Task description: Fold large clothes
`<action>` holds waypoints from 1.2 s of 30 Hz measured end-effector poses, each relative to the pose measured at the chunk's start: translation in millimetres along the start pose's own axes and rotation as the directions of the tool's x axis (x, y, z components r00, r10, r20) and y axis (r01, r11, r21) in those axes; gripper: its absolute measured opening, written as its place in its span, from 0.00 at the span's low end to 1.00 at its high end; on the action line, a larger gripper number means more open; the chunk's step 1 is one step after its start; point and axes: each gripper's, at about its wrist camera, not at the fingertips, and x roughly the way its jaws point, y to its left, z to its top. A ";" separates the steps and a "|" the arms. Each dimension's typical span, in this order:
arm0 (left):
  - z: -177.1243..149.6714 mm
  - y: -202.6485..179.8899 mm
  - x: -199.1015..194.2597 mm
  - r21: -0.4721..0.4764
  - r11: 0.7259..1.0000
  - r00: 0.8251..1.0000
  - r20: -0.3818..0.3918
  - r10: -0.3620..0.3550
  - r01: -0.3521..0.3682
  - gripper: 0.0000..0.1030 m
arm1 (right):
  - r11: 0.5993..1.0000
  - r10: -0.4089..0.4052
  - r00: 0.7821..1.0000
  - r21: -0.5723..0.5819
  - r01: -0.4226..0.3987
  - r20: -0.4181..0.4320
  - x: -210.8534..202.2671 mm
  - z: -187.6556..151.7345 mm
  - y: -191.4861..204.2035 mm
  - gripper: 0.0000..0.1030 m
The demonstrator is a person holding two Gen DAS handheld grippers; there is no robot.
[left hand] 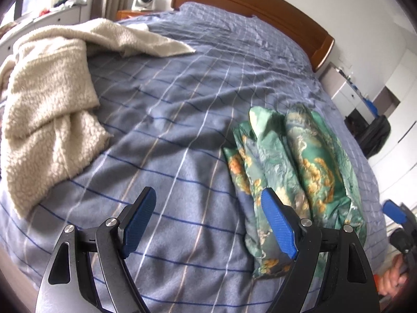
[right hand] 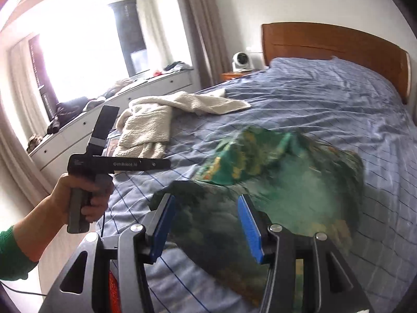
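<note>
A green garment with orange and gold print lies bunched on the blue checked bedspread, right of centre in the left wrist view. My left gripper is open and empty above the bedspread, its right finger in front of the garment's near edge. In the right wrist view the garment is blurred and fills the middle. My right gripper is open, close above the garment's near part. My left hand holds the other gripper's handle at the left.
A cream fleece blanket lies crumpled on the bed's left side; it also shows in the right wrist view. A wooden headboard is at the far end. White drawers with clutter stand under the window.
</note>
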 end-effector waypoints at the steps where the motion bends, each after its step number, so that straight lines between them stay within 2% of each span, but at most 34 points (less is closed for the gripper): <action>1: -0.8 2.8 3.7 -0.013 1.000 1.000 -0.005 -0.028 0.028 0.82 | 1.000 0.015 1.000 -0.003 -0.015 -0.009 10.9 0.5 0.8 0.50; 3: -0.3 8.4 13.9 -0.050 0.994 0.995 -0.020 -0.096 0.095 0.82 | 0.997 0.067 0.994 0.031 -0.065 -0.087 45.6 -6.9 -2.6 0.52; 5: 0.5 11.3 25.2 -0.081 0.983 0.985 -0.043 -0.170 0.166 0.82 | 0.989 0.116 0.971 0.113 -0.094 -0.209 89.7 -25.1 -13.7 0.52; 6: 0.6 11.5 32.4 -0.094 0.974 0.975 -0.065 -0.212 0.206 0.82 | 0.984 0.128 0.964 0.148 -0.095 -0.232 104.3 -35.2 -19.8 0.51; 8: -0.5 7.0 44.3 -0.094 0.955 0.951 -0.105 -0.290 0.281 0.82 | 0.978 0.147 0.969 0.175 -0.112 -0.199 109.2 -43.6 -24.9 0.50; 11: 1.2 -8.7 63.7 -0.073 0.908 0.895 -0.153 -0.419 0.413 0.87 | 0.977 0.144 0.971 0.184 -0.109 -0.193 104.0 -44.1 -23.8 0.50; 15: 14.6 -21.0 93.2 -0.110 0.869 0.847 -0.197 -0.494 0.482 0.88 | 0.983 0.128 0.972 0.154 -0.098 -0.195 103.7 -46.0 -20.0 0.50; 17: 21.4 -19.8 107.9 -0.176 0.836 0.812 -0.204 -0.547 0.519 0.91 | 0.983 0.125 0.973 0.154 -0.096 -0.193 102.1 -46.2 -19.6 0.50; 19: 23.9 -18.4 116.7 -0.205 0.820 0.792 -0.216 -0.571 0.535 0.97 | 0.983 0.127 0.974 0.154 -0.099 -0.190 102.1 -46.6 -18.9 0.50; 22: 27.1 -19.2 128.9 -0.201 0.830 0.790 -0.254 -0.558 0.521 1.00 | 0.984 0.125 0.975 0.152 -0.098 -0.184 100.5 -48.7 -17.5 0.50; 24: 33.0 -21.5 133.1 -0.183 0.848 0.799 -0.285 -0.530 0.497 1.00 | 0.984 0.120 0.977 0.148 -0.094 -0.179 100.1 -49.6 -16.2 0.50; 27: 36.2 -22.2 130.2 -0.158 0.849 0.799 -0.287 -0.529 0.505 1.00 | 0.984 0.124 0.977 0.151 -0.098 -0.175 98.6 -49.4 -14.4 0.50; 28: 35.7 -23.2 131.2 -0.165 0.842 0.793 -0.286 -0.539 0.513 1.00 | 0.983 0.127 0.976 0.154 -0.100 -0.176 98.1 -49.1 -14.3 0.50; 30: 35.0 -27.5 137.8 -0.189 0.823 0.768 -0.297 -0.567 0.535 1.00 | 0.983 0.128 0.977 0.151 -0.102 -0.172 98.4 -50.2 -14.8 0.50; 32: 39.0 -44.8 148.3 -0.181 0.820 0.753 -0.326 -0.572 0.544 1.00 | 0.983 0.128 0.977 0.154 -0.102 -0.169 98.9 -51.0 -17.0 0.50; 33: 41.8 -51.4 152.7 -0.176 0.821 0.749 -0.340 -0.568 0.543 1.00 | 0.982 0.127 0.978 0.157 -0.100 -0.168 98.2 -50.8 -17.6 0.50; 36: 48.6 -74.8 168.7 -0.143 0.852 0.748 -0.422 -0.512 0.503 1.00 | 0.980 0.123 0.979 0.173 -0.094 -0.162 95.6 -51.7 -22.3 0.50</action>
